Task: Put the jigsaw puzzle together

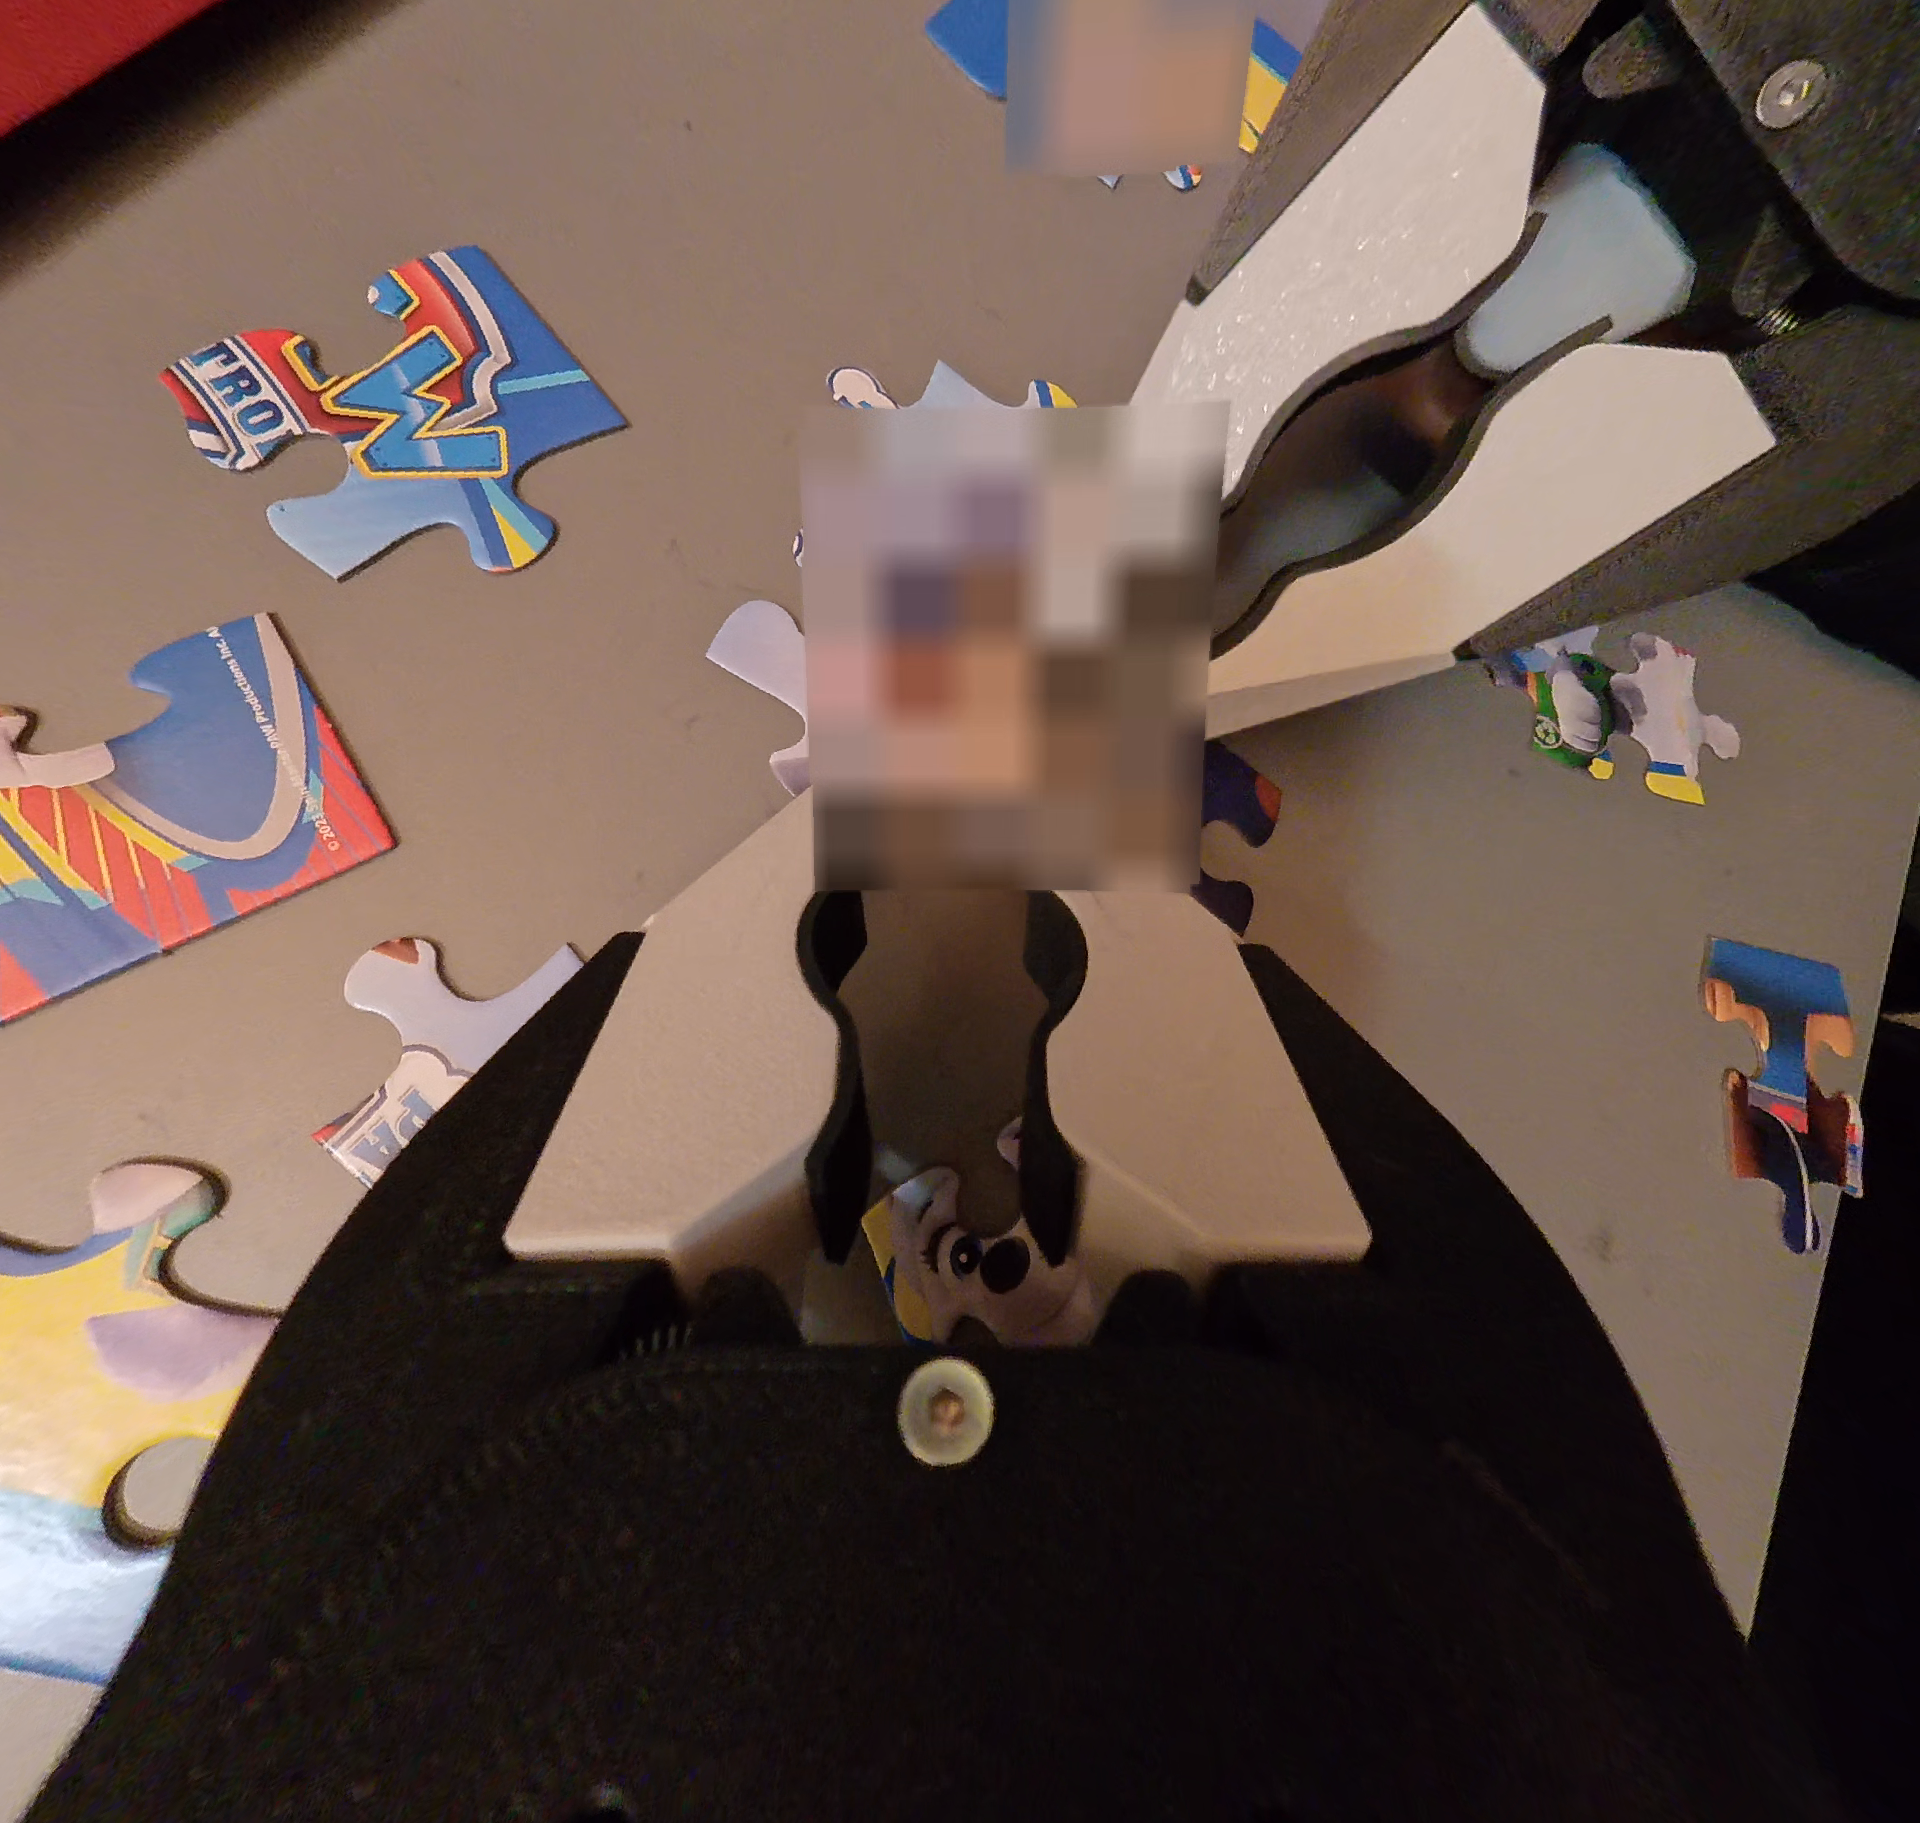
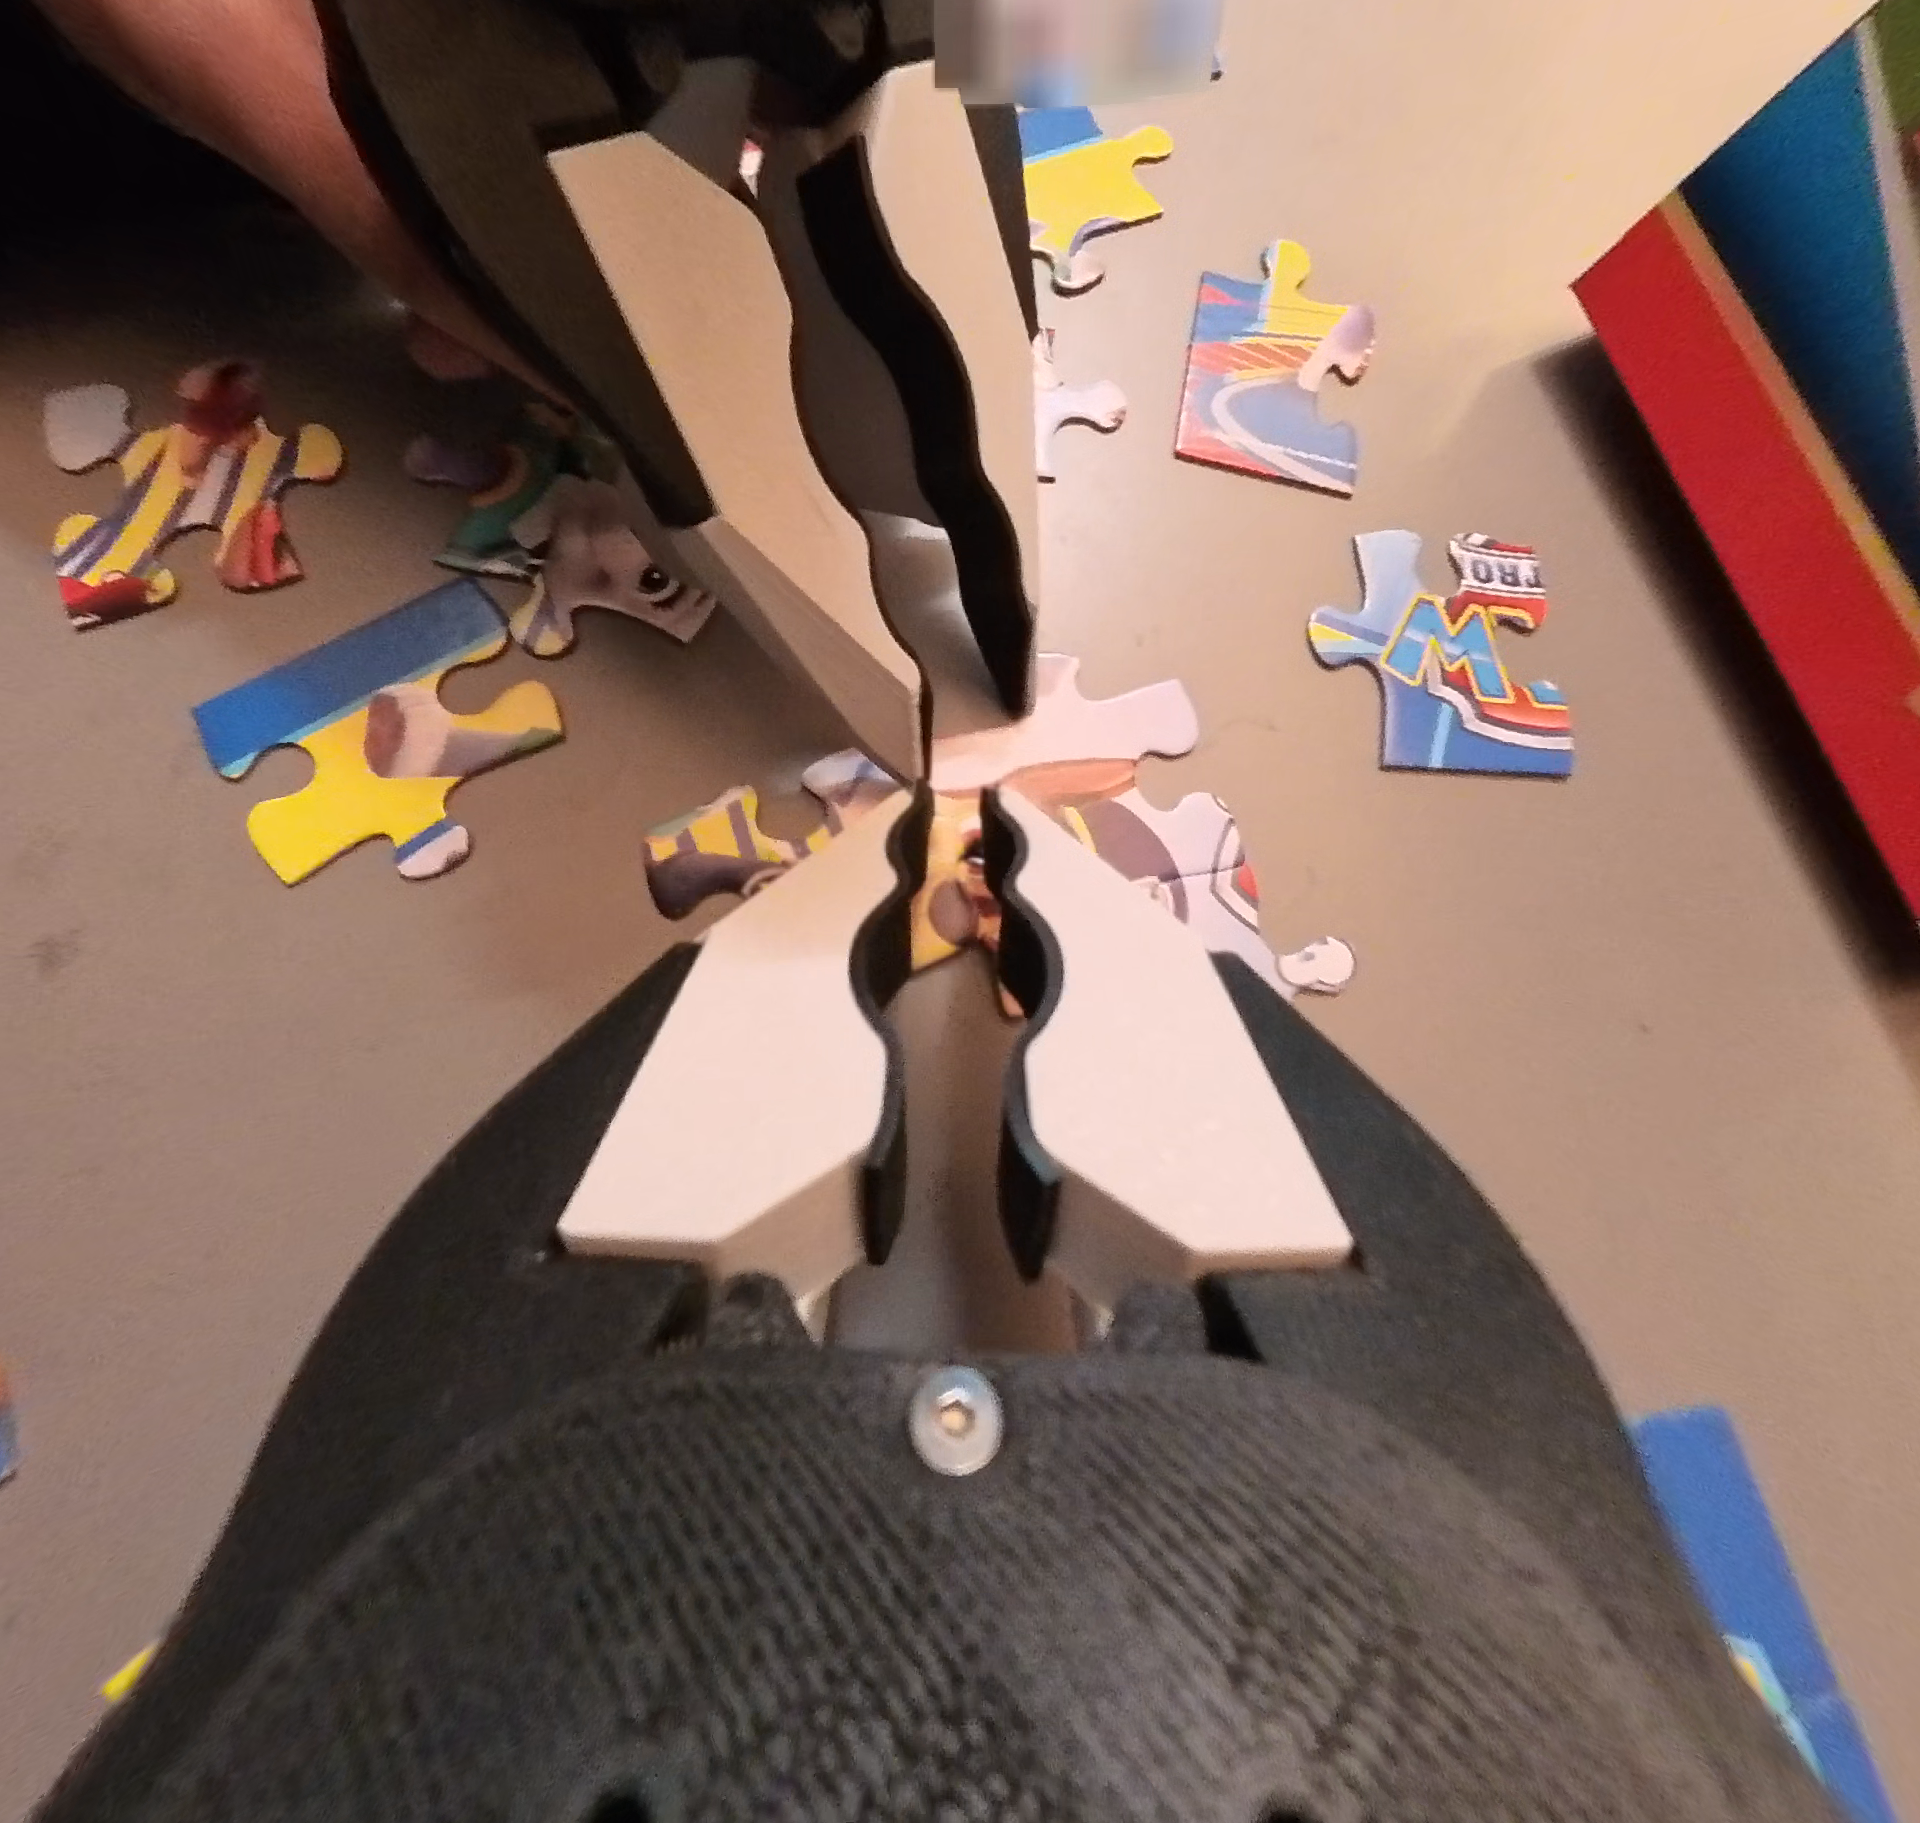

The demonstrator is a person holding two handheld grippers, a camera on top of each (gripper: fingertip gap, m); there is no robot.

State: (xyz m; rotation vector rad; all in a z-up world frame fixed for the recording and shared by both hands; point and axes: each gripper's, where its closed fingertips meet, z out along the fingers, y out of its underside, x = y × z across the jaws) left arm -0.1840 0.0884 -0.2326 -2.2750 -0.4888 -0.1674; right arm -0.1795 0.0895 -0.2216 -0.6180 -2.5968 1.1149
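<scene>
A home play spot: cartoon jigsaw pieces [image 2: 379, 729] across a plain grey tabletop [image 2: 1455, 1098].

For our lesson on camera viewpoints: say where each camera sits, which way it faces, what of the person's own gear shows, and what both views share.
Left wrist view: sits on the left gripper, looking down along its fingers at the grey table; the right gripper enters from the upper right.
Right wrist view: sits on the right gripper, looking down at scattered puzzle pieces; the left gripper and a hand enter from the upper left.
Shared: the table, both grippers and the blue lettered piece.
</scene>
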